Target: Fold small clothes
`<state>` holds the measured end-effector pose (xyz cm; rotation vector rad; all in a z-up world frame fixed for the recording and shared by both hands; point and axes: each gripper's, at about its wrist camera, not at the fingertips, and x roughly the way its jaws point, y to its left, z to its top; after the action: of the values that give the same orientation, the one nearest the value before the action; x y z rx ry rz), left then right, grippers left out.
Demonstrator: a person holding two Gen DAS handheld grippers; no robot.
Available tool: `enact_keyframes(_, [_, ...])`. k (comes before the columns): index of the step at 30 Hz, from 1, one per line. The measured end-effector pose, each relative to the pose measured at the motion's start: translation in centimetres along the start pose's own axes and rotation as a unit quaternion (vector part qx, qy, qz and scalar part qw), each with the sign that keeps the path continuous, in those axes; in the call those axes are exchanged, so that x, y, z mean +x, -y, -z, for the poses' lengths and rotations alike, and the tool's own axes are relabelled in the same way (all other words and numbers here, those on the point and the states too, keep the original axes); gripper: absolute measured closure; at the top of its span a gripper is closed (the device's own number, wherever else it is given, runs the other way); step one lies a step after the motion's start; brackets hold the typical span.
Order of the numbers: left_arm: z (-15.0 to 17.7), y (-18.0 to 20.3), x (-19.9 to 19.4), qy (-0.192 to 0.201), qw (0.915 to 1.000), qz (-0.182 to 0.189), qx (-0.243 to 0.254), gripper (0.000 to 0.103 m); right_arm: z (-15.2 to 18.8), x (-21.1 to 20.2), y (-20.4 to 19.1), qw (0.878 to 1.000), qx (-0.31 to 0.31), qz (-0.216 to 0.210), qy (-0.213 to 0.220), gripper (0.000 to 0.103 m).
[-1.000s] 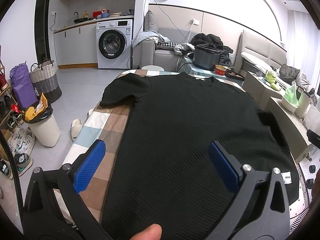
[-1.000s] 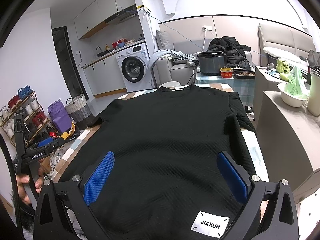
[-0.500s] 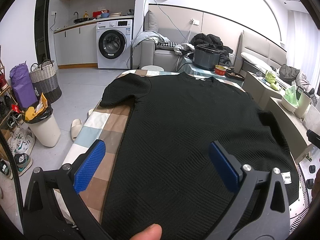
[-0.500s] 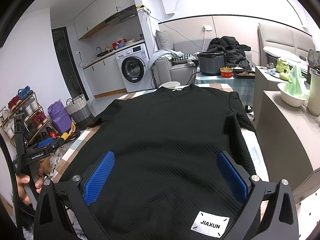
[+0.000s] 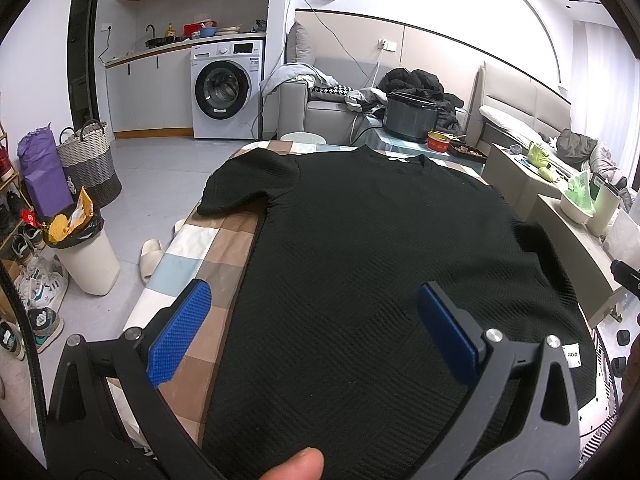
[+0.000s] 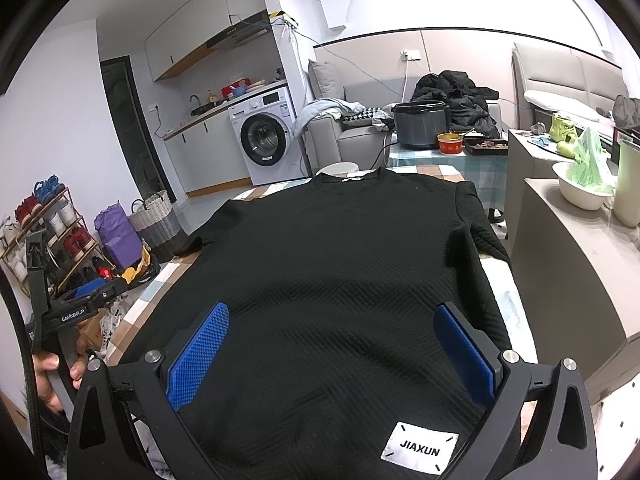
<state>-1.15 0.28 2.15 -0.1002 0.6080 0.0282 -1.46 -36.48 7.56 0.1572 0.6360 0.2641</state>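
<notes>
We have the black knit top [image 5: 380,264] spread flat and face up over the checked cloth [image 5: 192,264] of the table, its hem at the near edge, its neckline toward the far edge and its short sleeves out to the side edges, so every fold line is open to us. We hold the left gripper [image 5: 316,336] over the near left corner and the right gripper [image 6: 332,352] above the hem by the white JIAXUN label [image 6: 420,448]. Both have their blue pads wide apart and grip nothing, ready, we judge, for the first pinch.
</notes>
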Motion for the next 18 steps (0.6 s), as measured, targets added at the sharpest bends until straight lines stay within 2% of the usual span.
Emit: enact_keyframes(18, [-0.26, 0.02, -0.74, 0.002, 1.0000, 0.003, -0.001, 0.001, -0.04, 0.20, -0.20, 1.000, 0.006, 0.001, -0.002, 0.000])
